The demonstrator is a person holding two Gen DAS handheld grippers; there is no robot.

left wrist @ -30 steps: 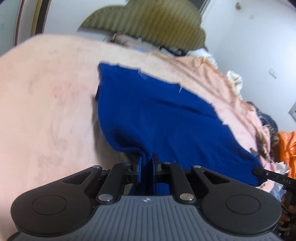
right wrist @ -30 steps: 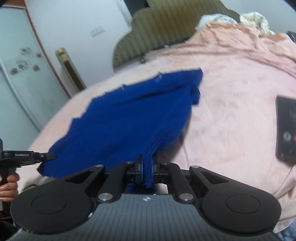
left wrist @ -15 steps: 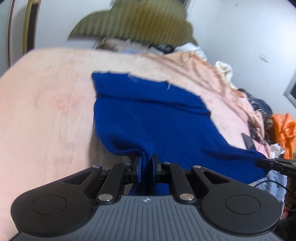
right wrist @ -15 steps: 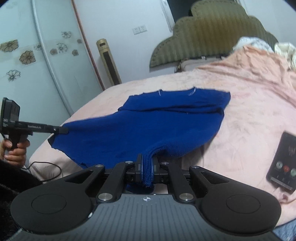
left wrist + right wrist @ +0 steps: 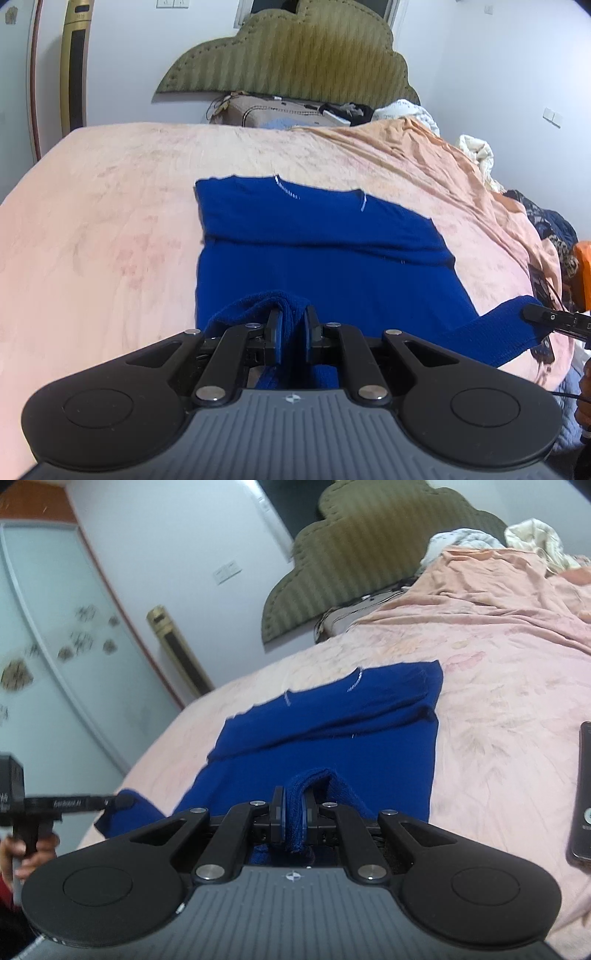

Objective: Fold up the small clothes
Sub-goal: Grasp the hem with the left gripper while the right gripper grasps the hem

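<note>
Blue sweater (image 5: 325, 269): flat on the pink bed (image 5: 110, 206), near hem lifted. Left gripper (image 5: 293, 334) and right gripper (image 5: 293, 814): jaws clenched on hem corners. Advice: carry both corners forward level, hem taut, landing square on the collar edge.

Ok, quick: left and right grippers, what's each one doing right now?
Left gripper: shut on the near hem of the blue sweater.
Right gripper: shut on the same hem of the blue sweater, at the opposite corner.

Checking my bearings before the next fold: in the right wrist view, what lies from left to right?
Left tongs pinching a corner → blue knitted garment → bare pink bedspread → dark phone at the right edge.
</note>
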